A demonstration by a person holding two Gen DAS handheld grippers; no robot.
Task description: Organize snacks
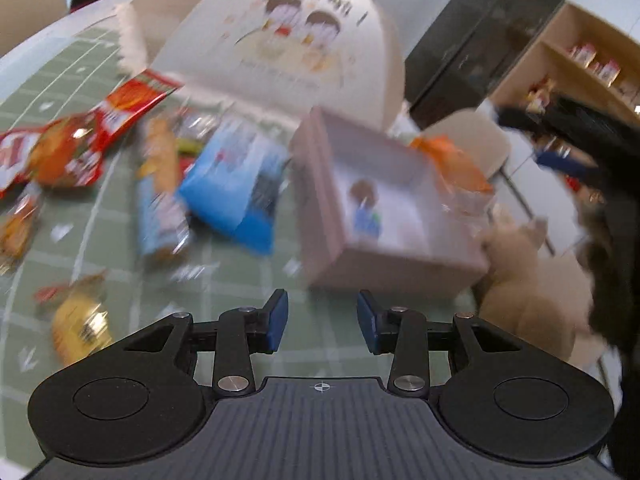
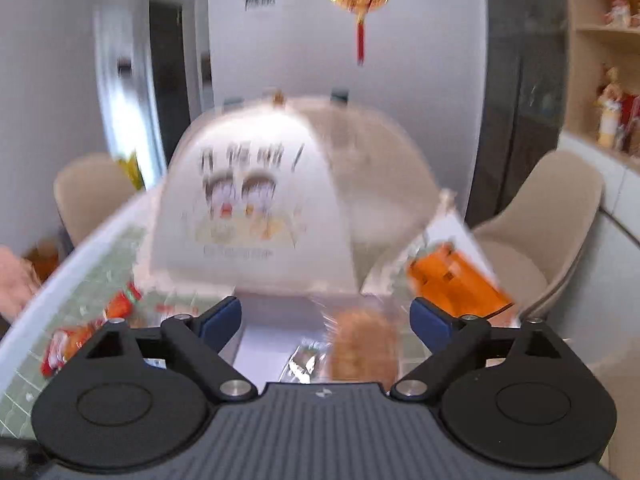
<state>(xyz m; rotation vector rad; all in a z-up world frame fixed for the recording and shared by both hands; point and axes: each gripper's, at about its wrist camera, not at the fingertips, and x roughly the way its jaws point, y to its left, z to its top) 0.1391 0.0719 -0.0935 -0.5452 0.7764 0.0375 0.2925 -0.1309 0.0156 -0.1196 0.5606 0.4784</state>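
Both views are motion-blurred. In the left wrist view my left gripper (image 1: 322, 320) is open and empty above the green checked tablecloth (image 1: 240, 280). Ahead of it stands an open pink box (image 1: 384, 208) with an orange packet (image 1: 452, 160) at its far edge. Left of the box lie a blue packet (image 1: 236, 184), red packets (image 1: 72, 148) and a yellow snack (image 1: 80, 324). In the right wrist view my right gripper (image 2: 326, 320) is open, with a clear-wrapped brown snack (image 2: 360, 344) lying below, between its fingers, not gripped. The orange packet (image 2: 456, 280) lies to its right.
A large beige mesh food cover with a cartoon print (image 1: 288, 40) (image 2: 248, 208) stands on the table behind the snacks. Beige chairs (image 2: 540, 224) surround the table. A wooden shelf (image 1: 580, 64) is at the right. The other hand's dark gripper (image 1: 600, 160) shows at the right edge.
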